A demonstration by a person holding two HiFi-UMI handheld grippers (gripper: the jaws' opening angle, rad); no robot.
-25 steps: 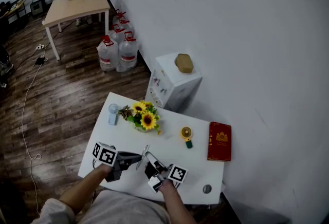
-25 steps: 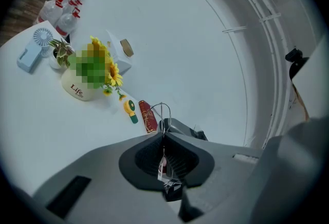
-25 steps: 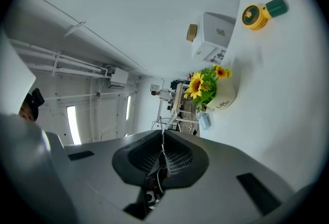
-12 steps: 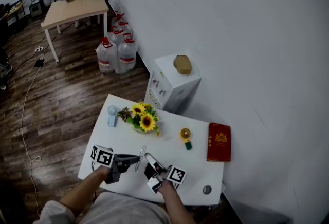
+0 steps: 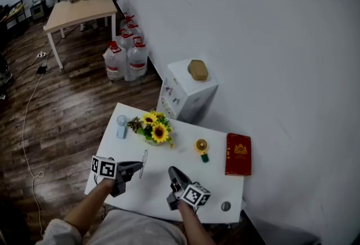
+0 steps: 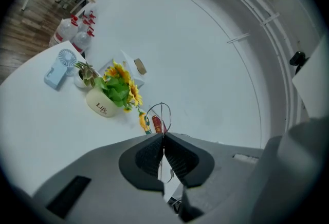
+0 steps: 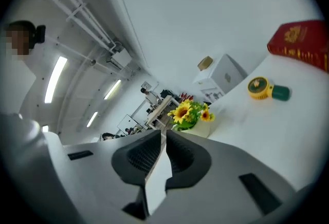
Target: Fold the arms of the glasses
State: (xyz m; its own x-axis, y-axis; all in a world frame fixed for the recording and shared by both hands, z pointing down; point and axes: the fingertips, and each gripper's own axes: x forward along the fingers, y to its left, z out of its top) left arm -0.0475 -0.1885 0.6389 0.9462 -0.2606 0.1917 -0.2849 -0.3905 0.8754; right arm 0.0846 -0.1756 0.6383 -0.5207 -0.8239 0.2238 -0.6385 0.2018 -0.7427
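The thin wire-rimmed glasses hang above the white table, with my left gripper shut on them. In the left gripper view a round wire rim of the glasses sticks up past the closed tips of the left gripper. My right gripper is a short way to the right of the glasses and does not touch them. Its jaws have just been closing. In the right gripper view only a thin slit shows at the tips of the right gripper, with nothing in it.
A pot of sunflowers and a small blue fan stand at the table's far left. A yellow round gadget and a red book lie to the right, a small dark disc near the front right corner. A white cabinet stands behind.
Both grippers were at the glasses before. Now my left gripper has carried the glasses to the left, and my right gripper has come off them, rolled, and drawn away to the right.
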